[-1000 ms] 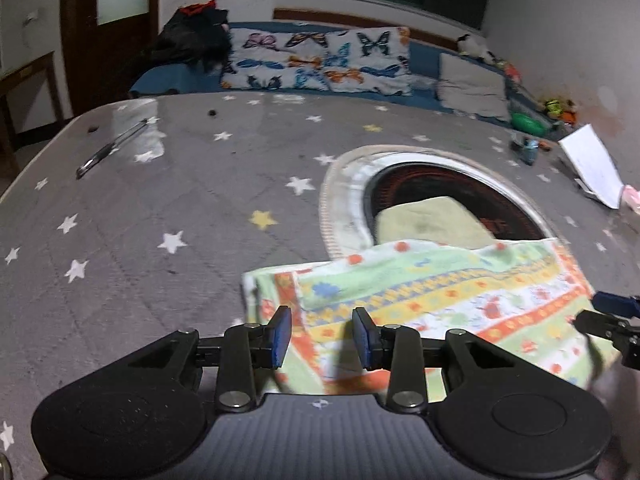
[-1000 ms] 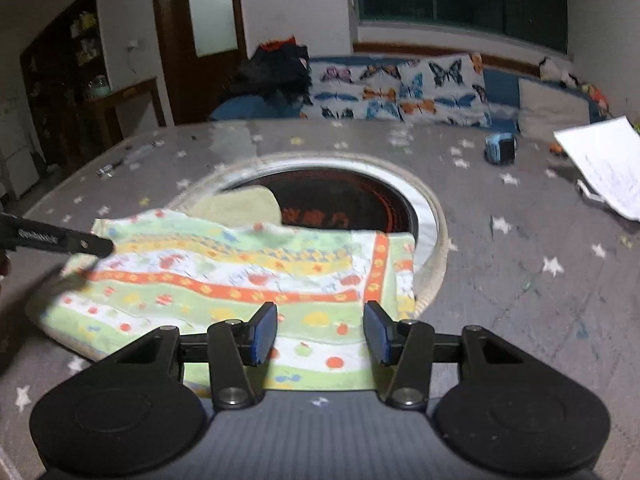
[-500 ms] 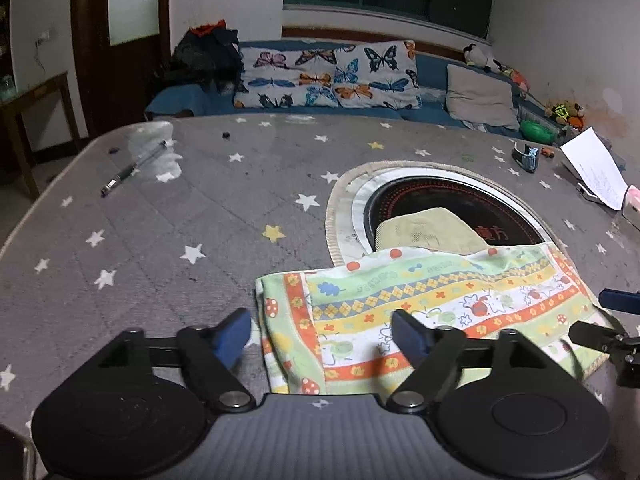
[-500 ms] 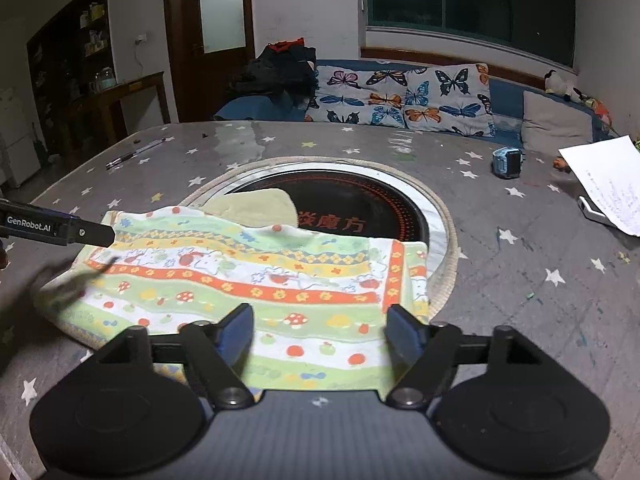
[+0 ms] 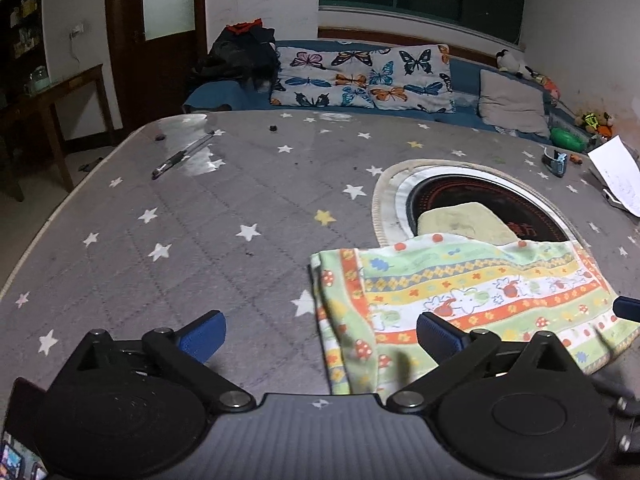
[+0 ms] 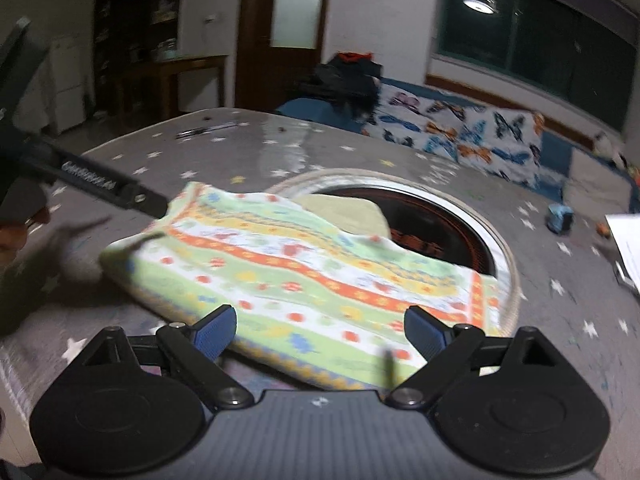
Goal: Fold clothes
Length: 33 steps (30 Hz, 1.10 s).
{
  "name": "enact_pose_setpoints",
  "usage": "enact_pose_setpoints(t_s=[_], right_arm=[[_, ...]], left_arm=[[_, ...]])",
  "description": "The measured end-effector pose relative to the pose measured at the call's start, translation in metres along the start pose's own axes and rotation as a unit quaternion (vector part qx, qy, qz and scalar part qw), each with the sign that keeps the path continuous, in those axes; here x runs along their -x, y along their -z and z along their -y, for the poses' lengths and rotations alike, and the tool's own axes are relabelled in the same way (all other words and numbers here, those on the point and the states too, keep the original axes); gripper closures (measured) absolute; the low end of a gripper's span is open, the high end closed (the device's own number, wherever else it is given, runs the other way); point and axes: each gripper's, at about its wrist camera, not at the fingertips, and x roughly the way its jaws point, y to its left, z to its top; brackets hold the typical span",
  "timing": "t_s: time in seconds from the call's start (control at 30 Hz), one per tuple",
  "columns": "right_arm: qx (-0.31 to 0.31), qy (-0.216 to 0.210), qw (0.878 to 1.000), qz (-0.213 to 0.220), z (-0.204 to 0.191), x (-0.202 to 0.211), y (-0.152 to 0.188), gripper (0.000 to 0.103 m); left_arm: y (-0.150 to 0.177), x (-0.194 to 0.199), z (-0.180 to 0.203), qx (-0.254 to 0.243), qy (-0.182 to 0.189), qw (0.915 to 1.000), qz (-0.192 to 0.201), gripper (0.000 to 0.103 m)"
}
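A folded cloth with green, yellow and orange cartoon stripes point(image 5: 460, 300) lies flat on the grey star-patterned table cover point(image 5: 200, 220), partly over the round hob point(image 5: 480, 196). It also shows in the right wrist view point(image 6: 320, 272). My left gripper point(image 5: 320, 334) is open and empty above the cloth's left near edge. My right gripper point(image 6: 320, 330) is open and empty above the cloth's near edge. A finger of the left gripper point(image 6: 100, 188) reaches in from the left near the cloth's far left corner.
A pale yellow cloth point(image 5: 464, 220) lies on the hob beyond the striped cloth. A pen point(image 5: 182, 154) lies at the far left of the table. A small blue object point(image 5: 556, 162) and white paper point(image 5: 618, 176) lie at the far right. A sofa with butterfly cushions point(image 5: 360, 80) stands behind.
Both grippers have opened wide and let go of the cloth. Both have drawn back and up from it. The cloth now lies flat, and the right view has swung left.
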Motion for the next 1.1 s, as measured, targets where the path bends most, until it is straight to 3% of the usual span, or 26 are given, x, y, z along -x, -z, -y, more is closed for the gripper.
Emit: enact_pose_setpoints(t_s=[0.33,0.53,0.8,0.97,1.1], right_arm=[[0.075,-0.026,0.997,0.0,-0.047,-0.002,0.0,0.006],[0.09,-0.05,0.995,0.005,-0.06,-0.004,-0.003,0.006],[0.011,-0.027,0.999,0.019,-0.03,-0.014,-0.01,0.006],[-0.033,-0.001,0.999,0.001,-0.003,-0.028,-0.003,0.006],[-0.058,0.0,0.998,-0.001,0.017,-0.026,0.003,0.006]], left_arm=[[-0.001,0.005,-0.007,0.015,0.002,0.9999,-0.002,0.0],[-0.003,0.007,-0.014,0.03,0.007,0.9995,-0.004,0.0],[0.008,-0.004,0.003,0.002,0.013,0.9997,-0.018,0.0],[0.024,-0.013,0.016,-0.037,0.001,0.9989,-0.029,0.0],[0.029,-0.017,0.013,-0.033,0.003,0.999,-0.031,0.0]])
